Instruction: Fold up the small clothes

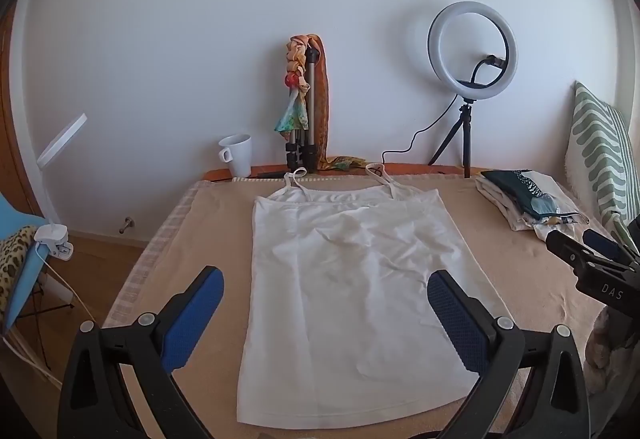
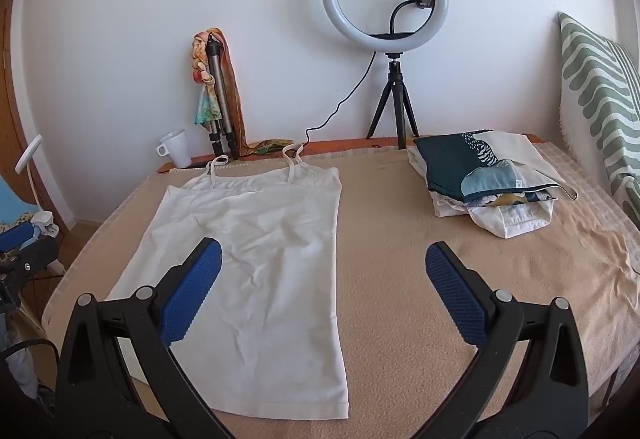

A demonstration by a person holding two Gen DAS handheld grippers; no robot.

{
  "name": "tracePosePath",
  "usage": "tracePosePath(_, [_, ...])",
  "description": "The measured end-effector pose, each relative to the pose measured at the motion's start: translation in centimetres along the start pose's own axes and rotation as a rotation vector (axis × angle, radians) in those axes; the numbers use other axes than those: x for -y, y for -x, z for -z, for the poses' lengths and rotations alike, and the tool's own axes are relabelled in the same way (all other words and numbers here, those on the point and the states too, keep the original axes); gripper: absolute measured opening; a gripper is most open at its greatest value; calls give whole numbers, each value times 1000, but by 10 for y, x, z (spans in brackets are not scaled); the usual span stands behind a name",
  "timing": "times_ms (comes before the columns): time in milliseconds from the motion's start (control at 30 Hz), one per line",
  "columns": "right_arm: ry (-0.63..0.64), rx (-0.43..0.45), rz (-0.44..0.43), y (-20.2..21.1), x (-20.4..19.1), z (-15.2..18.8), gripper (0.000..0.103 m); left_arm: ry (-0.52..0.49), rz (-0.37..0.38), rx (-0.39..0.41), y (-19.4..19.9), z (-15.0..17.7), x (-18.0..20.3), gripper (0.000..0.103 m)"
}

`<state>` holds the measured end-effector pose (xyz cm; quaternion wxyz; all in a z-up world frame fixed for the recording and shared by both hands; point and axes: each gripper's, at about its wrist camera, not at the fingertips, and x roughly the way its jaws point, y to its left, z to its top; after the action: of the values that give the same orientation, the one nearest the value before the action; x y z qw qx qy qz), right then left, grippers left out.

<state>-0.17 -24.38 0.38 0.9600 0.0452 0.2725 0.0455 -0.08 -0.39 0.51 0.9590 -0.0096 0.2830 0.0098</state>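
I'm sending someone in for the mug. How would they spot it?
Look along the white wall behind the beige-covered bed. The white mug stands left of the scarf-draped tripod, handle pointing left. It is the only cup there.

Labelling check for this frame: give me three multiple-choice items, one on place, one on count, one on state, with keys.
1. Where is the stack of folded fabrics?
A. right of the top
B. on the top
C. on the floor

2. How many straps has the white strappy top?
A. one
B. two
C. four

3. How does the top lie?
A. spread flat
B. folded
C. rolled

Key: 1 A, the stack of folded fabrics lies right of the white strappy top on the beige blanket; 2 B, two loops at its far edge; 3 A, the whole outline shows.
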Motion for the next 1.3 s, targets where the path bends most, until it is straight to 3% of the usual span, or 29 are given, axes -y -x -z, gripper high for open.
tracePosePath(1300, [-8, -3, -8, -4, 1, 6, 103, 12, 6, 10, 7, -6, -3, 103])
